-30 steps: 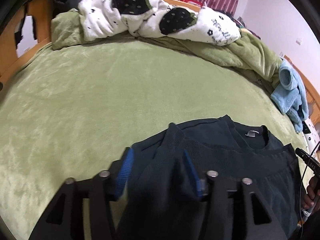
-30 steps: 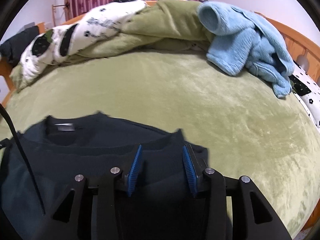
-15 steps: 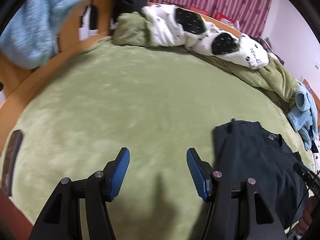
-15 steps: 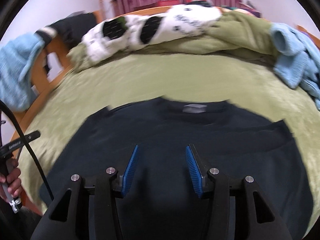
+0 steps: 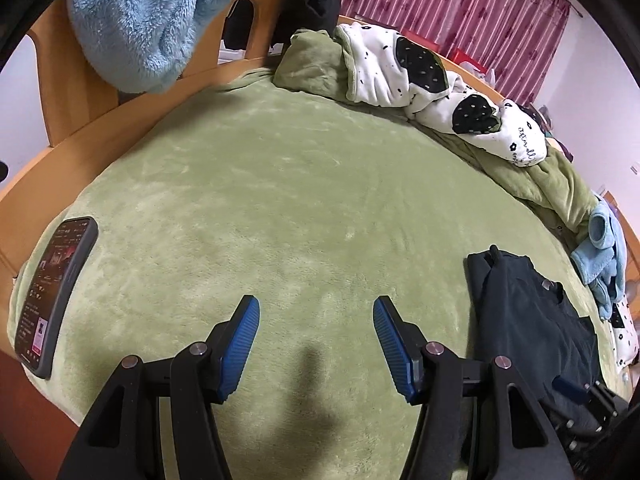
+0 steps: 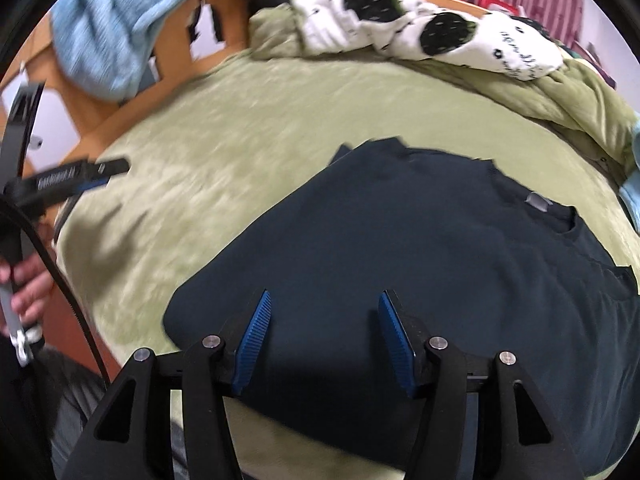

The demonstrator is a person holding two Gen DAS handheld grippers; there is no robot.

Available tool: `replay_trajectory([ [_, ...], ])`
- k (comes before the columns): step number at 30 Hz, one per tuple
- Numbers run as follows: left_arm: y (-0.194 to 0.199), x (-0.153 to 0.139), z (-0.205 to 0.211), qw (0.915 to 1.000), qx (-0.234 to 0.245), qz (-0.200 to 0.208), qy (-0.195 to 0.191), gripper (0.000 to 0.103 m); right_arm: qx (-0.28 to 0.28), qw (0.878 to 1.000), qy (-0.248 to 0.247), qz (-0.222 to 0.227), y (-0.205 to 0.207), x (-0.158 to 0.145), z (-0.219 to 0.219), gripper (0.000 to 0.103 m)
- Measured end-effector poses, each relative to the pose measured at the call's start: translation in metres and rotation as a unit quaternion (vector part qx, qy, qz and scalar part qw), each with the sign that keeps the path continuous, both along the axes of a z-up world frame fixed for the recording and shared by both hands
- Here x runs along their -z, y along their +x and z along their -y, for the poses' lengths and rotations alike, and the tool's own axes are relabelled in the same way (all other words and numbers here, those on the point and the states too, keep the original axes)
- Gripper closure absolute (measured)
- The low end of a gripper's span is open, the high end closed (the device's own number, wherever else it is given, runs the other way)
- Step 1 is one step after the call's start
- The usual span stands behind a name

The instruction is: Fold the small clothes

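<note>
A dark navy sweater (image 6: pixel 420 264) lies folded on the green bed cover (image 6: pixel 224 148), collar toward the far right. It also shows at the right edge of the left wrist view (image 5: pixel 528 320). My right gripper (image 6: pixel 324 330) is open and empty, hovering over the sweater's near edge. My left gripper (image 5: pixel 316 334) is open and empty over bare green cover (image 5: pixel 300 200), well left of the sweater. The left gripper also shows from the side in the right wrist view (image 6: pixel 68 180), held in a hand.
A phone (image 5: pixel 52 292) with a lit screen lies at the bed's left edge. A light blue fleece (image 5: pixel 152 12) hangs on the wooden bed rail. A white spotted quilt (image 5: pixel 432 80) and bunched green blanket lie along the far side. Another blue garment (image 5: pixel 600 256) lies at far right.
My left gripper let go of the sweater and swung away to the left over bare cover. My right gripper opened wider and shifted left over the sweater.
</note>
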State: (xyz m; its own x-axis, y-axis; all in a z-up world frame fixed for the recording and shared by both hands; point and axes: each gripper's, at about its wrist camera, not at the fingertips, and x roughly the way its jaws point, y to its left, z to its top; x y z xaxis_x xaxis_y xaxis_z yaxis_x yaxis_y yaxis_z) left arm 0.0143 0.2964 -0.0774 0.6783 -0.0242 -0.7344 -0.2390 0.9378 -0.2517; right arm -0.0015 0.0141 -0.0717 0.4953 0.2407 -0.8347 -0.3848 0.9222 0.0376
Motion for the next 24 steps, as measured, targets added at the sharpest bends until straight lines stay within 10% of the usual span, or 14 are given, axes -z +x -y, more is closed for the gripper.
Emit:
replay_trajectory([
  [24,0.004,0.020,-0.008,0.9992,0.016,-0.015,-0.033,0.046,-0.117,0.980,-0.146,0.061,-0.055,0.052,-0.073,0.031],
])
